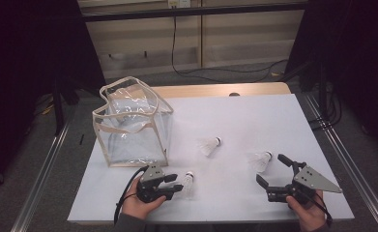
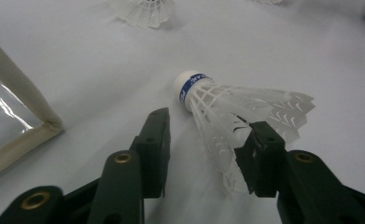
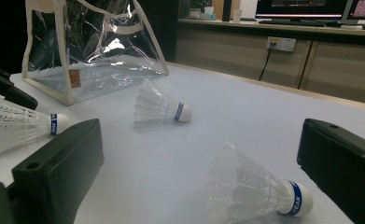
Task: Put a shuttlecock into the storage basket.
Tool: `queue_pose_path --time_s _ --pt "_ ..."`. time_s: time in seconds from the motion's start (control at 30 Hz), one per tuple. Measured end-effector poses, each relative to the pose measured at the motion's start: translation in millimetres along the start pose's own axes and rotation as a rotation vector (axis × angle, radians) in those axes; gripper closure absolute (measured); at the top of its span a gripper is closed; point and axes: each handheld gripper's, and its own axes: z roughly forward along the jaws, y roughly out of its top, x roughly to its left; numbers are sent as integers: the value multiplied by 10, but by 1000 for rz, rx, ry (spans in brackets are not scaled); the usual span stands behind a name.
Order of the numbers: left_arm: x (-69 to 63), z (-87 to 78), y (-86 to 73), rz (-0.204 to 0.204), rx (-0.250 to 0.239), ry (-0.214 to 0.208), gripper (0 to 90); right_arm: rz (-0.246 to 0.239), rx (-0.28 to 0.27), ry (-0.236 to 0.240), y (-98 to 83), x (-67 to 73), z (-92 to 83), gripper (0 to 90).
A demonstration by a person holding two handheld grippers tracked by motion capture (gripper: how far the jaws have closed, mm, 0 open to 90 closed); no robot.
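Shuttlecocks, three of them, all out on the white table point(image 1: 235, 121), and the clear bag point(image 1: 131, 123) at the far left looks to hold none, so by the look of it you're right at the start of the packing.

Your left gripper point(image 1: 173, 182) is on the first one. The near shuttlecock point(image 2: 236, 119) lies on its side between the jaws: one pad is pressed into the feather skirt, the other stands a little off it, so the jaws are half-closed around it, not yet a grip. Nothing is lifted; it rests flat on the table.

Your right gripper point(image 1: 273, 169) sits wide, jaws empty, with the right shuttlecock point(image 3: 259, 191) lying just ahead between them. The middle shuttlecock point(image 3: 161, 108) waits untouched, well apart from both tools.

The left gripper view gives you that pad contact on the feathers and the blue band at the cork, which the high view is too small to tell. The high view gives you the whole spread: bag just beyond your left hand point(image 1: 138, 203). The right gripper view shows the bag's open top and a small tag low on its side.
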Motion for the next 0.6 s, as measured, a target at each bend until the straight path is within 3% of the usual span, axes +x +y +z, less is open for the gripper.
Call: queue_pose_path --time_s 0.23,0.6 --pt "-6 29 11 -8 -3 -7 661 -4 0 -3 0 -6 -1 5" --pt "11 51 25 -37 12 -7 710 -9 2 -1 0 -5 4 5"
